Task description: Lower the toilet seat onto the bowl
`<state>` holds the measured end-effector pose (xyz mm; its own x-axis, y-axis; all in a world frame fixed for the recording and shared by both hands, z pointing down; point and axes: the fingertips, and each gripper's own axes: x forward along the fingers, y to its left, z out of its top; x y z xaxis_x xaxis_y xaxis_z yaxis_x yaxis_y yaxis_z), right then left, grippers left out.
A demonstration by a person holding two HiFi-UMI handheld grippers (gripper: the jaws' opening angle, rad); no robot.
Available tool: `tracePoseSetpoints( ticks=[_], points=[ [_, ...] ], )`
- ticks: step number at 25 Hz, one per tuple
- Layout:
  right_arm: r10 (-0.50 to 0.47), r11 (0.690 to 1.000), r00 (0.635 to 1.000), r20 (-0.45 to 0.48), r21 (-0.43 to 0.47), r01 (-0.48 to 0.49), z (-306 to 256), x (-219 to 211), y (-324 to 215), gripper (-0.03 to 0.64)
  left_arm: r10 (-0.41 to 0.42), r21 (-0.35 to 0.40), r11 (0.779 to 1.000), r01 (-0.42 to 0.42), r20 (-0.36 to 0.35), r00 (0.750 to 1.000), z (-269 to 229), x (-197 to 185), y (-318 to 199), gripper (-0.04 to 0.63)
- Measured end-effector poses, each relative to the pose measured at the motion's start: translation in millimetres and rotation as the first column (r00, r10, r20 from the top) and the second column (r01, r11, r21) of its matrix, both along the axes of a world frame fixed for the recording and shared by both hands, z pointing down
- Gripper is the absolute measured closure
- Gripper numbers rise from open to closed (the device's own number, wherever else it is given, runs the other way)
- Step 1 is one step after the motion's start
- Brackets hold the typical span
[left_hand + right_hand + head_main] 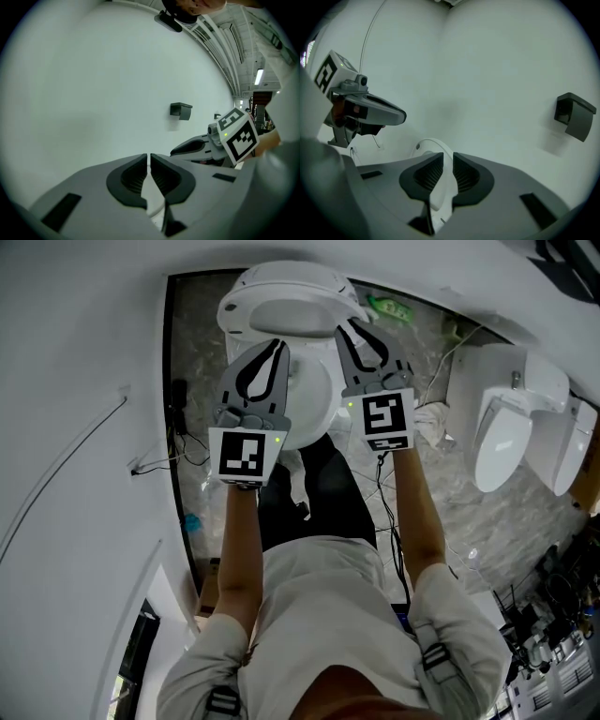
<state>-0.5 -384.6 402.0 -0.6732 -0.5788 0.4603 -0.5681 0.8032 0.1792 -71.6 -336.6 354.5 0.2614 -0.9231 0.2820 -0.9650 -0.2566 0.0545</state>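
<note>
In the head view the white toilet's seat [246,298] stands raised at the top, above the bowl [314,404]. My left gripper [278,343] points at the seat's lower left part; in the left gripper view its jaws [149,157] are shut to a thin slit with nothing held. My right gripper [359,326] reaches the seat's right side. In the right gripper view its jaws [448,157] stand slightly apart, and the white seat rim [433,146] shows through and beyond the gap. Whether the pads touch it I cannot tell.
A white wall runs along the left, with cables [178,442] on the floor beside it. Two more white toilets [506,437] stand at the right. A green item [389,307] and a white cloth [436,418] lie on the marbled floor. A black box [574,115] hangs on the wall.
</note>
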Motion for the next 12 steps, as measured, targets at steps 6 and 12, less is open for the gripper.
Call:
tracePoseSetpoints(
  ticks=[6, 12],
  points=[
    [-0.009, 1.000, 0.999, -0.043, 0.015, 0.009, 20.1, -6.8, -20.5, 0.514, 0.014, -0.018, 1.000, -0.014, 0.008, 1.000, 14.5, -1.1, -5.8, 0.569],
    [-0.015, 1.000, 0.994, -0.111, 0.015, 0.017, 45.2, -14.1, -38.6, 0.483, -0.005, -0.022, 1.000, 0.005, -0.021, 1.000, 19.1, -8.1, -8.6, 0.569]
  ],
)
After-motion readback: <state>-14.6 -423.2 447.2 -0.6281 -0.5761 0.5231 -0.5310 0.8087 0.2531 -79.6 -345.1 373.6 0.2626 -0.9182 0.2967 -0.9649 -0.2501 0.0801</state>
